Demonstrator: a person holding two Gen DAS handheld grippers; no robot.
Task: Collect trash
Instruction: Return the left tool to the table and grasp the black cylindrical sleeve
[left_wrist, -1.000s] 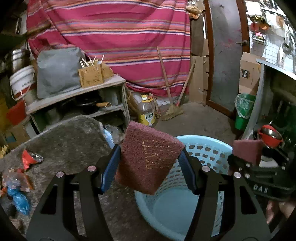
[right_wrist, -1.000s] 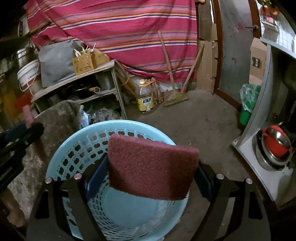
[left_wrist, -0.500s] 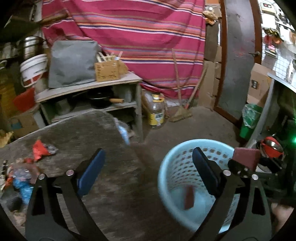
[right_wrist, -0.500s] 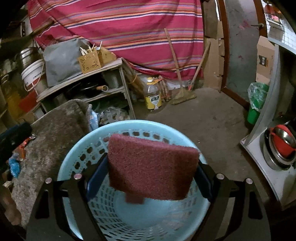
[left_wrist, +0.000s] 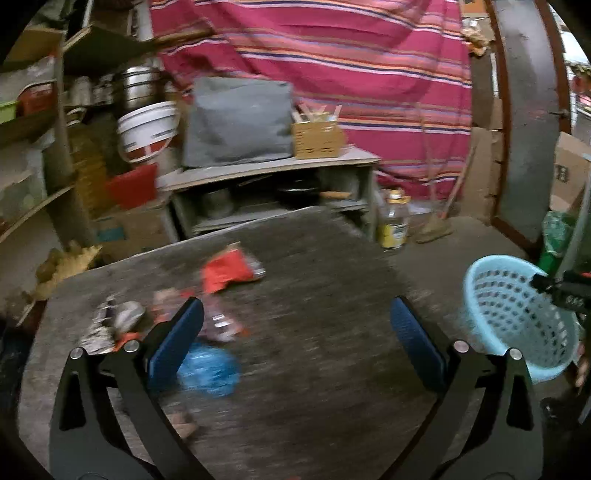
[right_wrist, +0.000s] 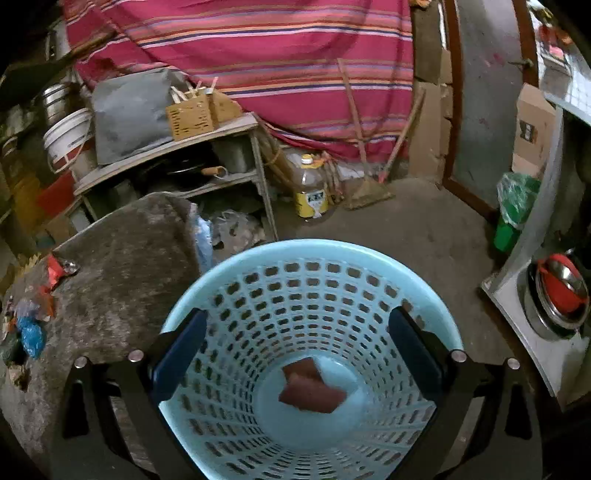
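Observation:
A light blue perforated basket (right_wrist: 310, 291) stands on the floor below my right gripper (right_wrist: 297, 354), which is open and empty over its mouth. Two maroon scouring pads (right_wrist: 310, 387) lie on the basket's bottom. My left gripper (left_wrist: 297, 347) is open and empty above a grey stone table (left_wrist: 314, 295). On the table lie a red wrapper (left_wrist: 227, 271), a blue plastic bag (left_wrist: 208, 369), a clear wrapper (left_wrist: 218, 321) and a crumpled silvery wrapper (left_wrist: 110, 325). The basket shows at the right in the left wrist view (left_wrist: 509, 314).
A low shelf unit (right_wrist: 177, 155) with a grey cushion and a wooden box stands behind the table. An oil bottle (right_wrist: 310, 188) and a broom (right_wrist: 364, 184) are by the striped curtain. A green bin (right_wrist: 513, 210) and a counter with red bowls (right_wrist: 561, 291) are at the right.
Both grippers opened and dropped their maroon pads into the basket. My left gripper then swung left from the basket to over the table's trash.

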